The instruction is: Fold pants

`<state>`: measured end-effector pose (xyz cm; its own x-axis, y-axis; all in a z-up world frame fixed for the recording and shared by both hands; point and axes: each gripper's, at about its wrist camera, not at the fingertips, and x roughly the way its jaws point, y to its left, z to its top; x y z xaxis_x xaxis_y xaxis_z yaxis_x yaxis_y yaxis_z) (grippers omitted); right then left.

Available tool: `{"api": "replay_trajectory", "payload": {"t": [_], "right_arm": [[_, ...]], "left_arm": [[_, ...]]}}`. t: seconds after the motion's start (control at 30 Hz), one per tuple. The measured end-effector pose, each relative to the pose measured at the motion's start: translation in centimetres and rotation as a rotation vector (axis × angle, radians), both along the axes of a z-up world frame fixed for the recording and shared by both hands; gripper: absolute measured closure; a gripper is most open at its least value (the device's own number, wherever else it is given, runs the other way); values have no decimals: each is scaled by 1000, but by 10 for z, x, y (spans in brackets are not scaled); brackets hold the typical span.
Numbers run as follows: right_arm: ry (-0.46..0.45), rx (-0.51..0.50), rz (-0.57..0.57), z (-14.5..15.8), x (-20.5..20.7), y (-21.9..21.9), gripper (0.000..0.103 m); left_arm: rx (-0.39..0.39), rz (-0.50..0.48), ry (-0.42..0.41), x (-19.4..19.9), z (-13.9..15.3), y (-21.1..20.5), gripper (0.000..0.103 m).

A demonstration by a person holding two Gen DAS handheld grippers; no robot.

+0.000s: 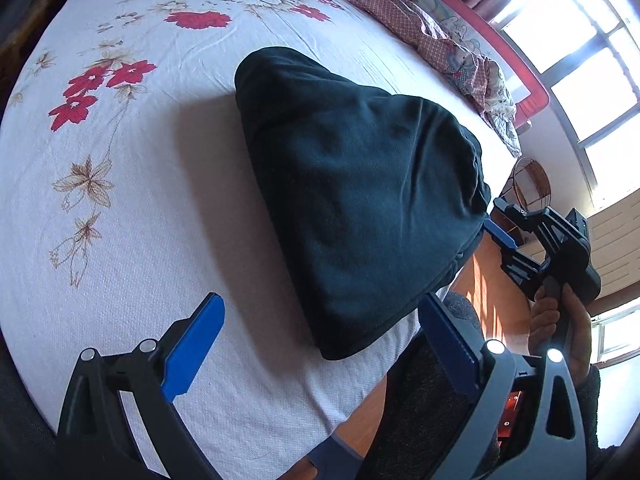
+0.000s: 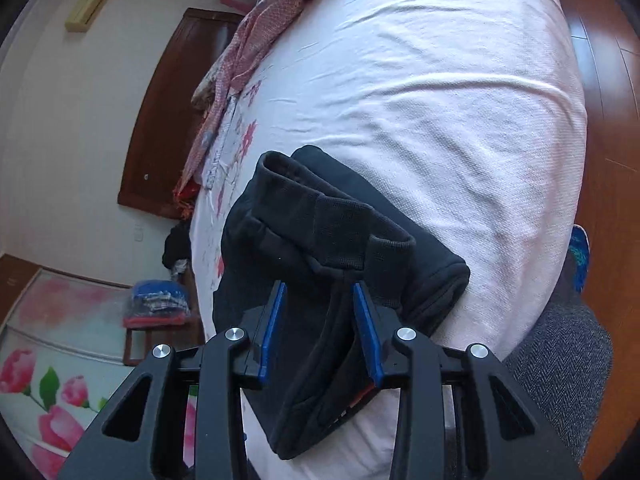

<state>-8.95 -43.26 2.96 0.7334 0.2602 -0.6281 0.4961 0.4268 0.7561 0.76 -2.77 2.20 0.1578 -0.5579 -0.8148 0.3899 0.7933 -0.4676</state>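
The black pants lie folded into a thick bundle on the white flowered bedsheet, near the bed's edge. My left gripper is open and empty, its blue pads wide apart just short of the bundle's near corner. My right gripper is shut on the pants at the cuffed, ribbed end, with cloth bunched between its blue pads. It also shows in the left wrist view, at the bundle's right edge, held by a hand.
A crumpled red checked quilt lies along the far side of the bed. Orange wood floor runs beside the bed. A stool with folded clothes and a brown door stand beyond the bed. Windows are at right.
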Motion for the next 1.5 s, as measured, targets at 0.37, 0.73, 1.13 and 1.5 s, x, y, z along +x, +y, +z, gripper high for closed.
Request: {"api": "replay_trajectory", "payload": {"t": [0.37, 0.73, 1.13, 1.5], "right_arm": [[43, 65, -48, -14, -3, 2, 69], [-132, -139, 63, 43, -19, 21, 99], [-7, 24, -84, -26, -54, -9, 68], [-350, -48, 115, 23, 60, -5, 67]], "left_arm": [[-13, -5, -14, -2, 7, 2, 5], [7, -2, -38, -8, 10, 2, 5], [-27, -311, -219, 5, 10, -96, 2], [109, -513, -384, -50, -17, -143, 2]]}}
